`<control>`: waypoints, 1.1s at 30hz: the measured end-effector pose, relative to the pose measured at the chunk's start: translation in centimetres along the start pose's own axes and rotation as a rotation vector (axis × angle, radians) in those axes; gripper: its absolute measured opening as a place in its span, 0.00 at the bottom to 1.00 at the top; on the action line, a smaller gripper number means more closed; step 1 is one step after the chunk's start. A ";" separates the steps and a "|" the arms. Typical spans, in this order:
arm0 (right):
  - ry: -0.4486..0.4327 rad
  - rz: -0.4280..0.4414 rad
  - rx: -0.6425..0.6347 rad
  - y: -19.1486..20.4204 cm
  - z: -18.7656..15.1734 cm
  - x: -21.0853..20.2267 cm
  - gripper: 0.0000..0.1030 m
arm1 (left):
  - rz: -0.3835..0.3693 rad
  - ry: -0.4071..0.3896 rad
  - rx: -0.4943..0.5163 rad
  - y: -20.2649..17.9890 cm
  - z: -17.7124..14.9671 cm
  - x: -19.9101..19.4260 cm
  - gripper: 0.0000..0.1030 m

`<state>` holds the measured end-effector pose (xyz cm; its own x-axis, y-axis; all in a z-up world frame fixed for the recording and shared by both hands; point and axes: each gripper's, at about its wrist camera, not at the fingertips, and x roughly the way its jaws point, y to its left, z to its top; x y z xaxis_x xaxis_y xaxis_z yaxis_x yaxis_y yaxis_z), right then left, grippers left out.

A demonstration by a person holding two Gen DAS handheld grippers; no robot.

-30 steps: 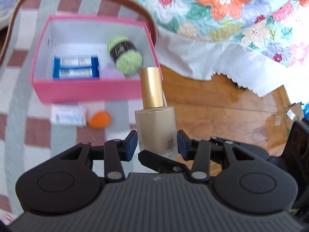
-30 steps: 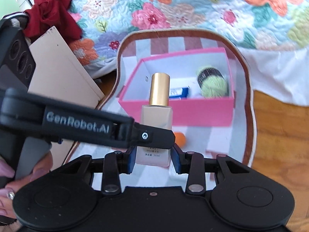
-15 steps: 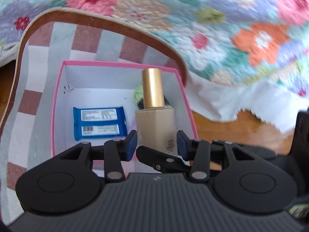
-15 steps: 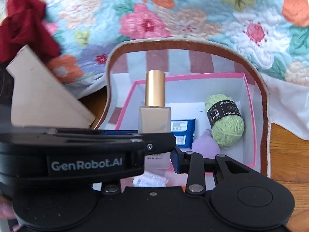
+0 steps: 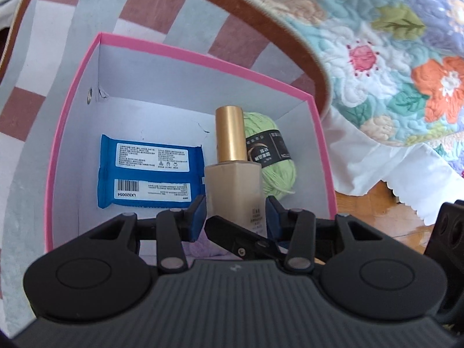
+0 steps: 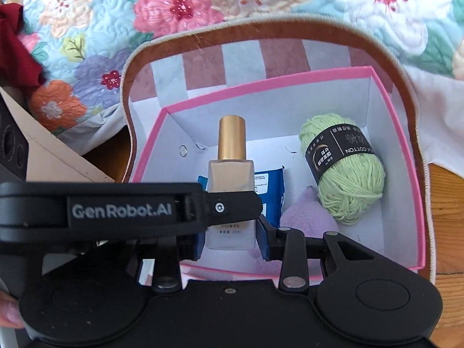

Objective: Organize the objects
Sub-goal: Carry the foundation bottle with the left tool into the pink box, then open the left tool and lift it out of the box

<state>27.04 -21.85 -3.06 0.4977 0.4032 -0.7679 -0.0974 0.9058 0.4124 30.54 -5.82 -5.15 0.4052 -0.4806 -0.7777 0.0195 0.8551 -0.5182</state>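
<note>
While both claws point down into the pink box (image 5: 72,92), I have the bottle (image 5: 236,191) pinched from two sides at once. My left claw (image 5: 235,213) is narrowed onto its beige glass body, the blue pads touching the left and right faces near the base. My right claw (image 6: 230,239) grips the same bottle (image 6: 231,203) low down, with one dark finger of the left claw crossing in front of it in the right wrist view. The bottle stands upright with its gold cap (image 5: 230,133) up, in the middle of both frames and over the box's white interior; I cannot tell whether its base touches the box floor.

Inside the box, the blue packet (image 5: 148,171) lies flat at centre left of the left wrist view, just beside the bottle. A ball of green yarn (image 6: 345,174) with a black band lies at right of the right wrist view, near the box's right wall. Something soft and lilac (image 6: 307,217) sits below the yarn, partly hidden behind the right claw's finger.

The box rests on a checked mat (image 5: 43,29) with a brown border, and a flowered quilt (image 6: 203,3) fills the top of both views. Bare wooden floor (image 6: 446,203) shows at the right edge.
</note>
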 end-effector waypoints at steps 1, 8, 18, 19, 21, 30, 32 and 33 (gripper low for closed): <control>0.002 0.004 -0.001 -0.2 0.1 0.3 0.39 | 0.002 0.007 0.003 0.2 0.2 0.3 0.42; 0.030 0.003 0.056 -1.7 0.5 3.3 0.39 | 0.028 0.056 0.015 1.3 1.3 3.2 0.42; 0.035 -0.026 0.047 -2.1 0.0 4.5 0.39 | 0.029 0.080 -0.016 2.0 1.1 4.8 0.42; 0.034 -0.027 0.052 -2.1 -0.1 4.6 0.39 | 0.045 0.074 -0.013 1.9 0.9 4.8 0.42; 0.030 -0.034 0.047 -1.7 -0.3 4.9 0.39 | 0.071 0.057 -0.013 2.0 0.8 4.8 0.41; 0.032 -0.076 -0.042 -1.4 -0.8 5.6 0.44 | 0.088 -0.023 -0.052 3.9 0.5 1.8 0.41; 0.008 -0.048 -0.057 -1.2 -0.8 3.8 0.46 | 0.108 -0.040 0.007 3.0 0.0 0.4 0.42; -0.004 -0.047 -0.075 -0.9 -0.9 2.7 0.46 | 0.115 -0.046 0.034 2.5 -0.2 -0.4 0.43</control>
<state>27.69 -21.45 -5.95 0.5066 0.3597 -0.7835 -0.1382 0.9309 0.3380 30.22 -3.53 -6.26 0.4481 -0.3704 -0.8136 0.0012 0.9104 -0.4138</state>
